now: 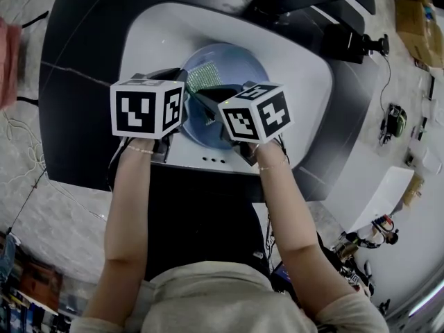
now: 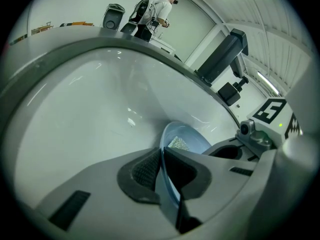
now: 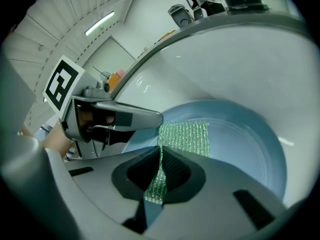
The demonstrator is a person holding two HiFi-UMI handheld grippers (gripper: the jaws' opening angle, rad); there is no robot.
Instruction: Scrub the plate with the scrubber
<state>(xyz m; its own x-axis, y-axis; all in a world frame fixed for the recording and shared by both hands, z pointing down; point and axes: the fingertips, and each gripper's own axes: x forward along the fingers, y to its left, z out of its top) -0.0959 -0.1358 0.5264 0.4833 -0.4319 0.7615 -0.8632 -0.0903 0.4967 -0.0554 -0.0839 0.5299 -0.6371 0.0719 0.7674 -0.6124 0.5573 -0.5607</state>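
My left gripper [image 2: 161, 174] is clamped on the near rim of the blue plate [image 2: 197, 135], holding it steady. My right gripper [image 3: 159, 176] pinches the green scrubber [image 3: 186, 137], which lies flat on the plate's face in the middle of the white basin [image 2: 85, 109]. Scrubbing looks under way, and I judge most of the plate is left to do.

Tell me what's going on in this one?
A person works with a gripper in each hand over a white basin on a dark table. The left gripper is shut on the rim of a light blue plate, steadying it. The right gripper is shut on a green mesh scrubber, whose free end lies flat on the plate's inner face. The scrubber is in place for scrubbing.
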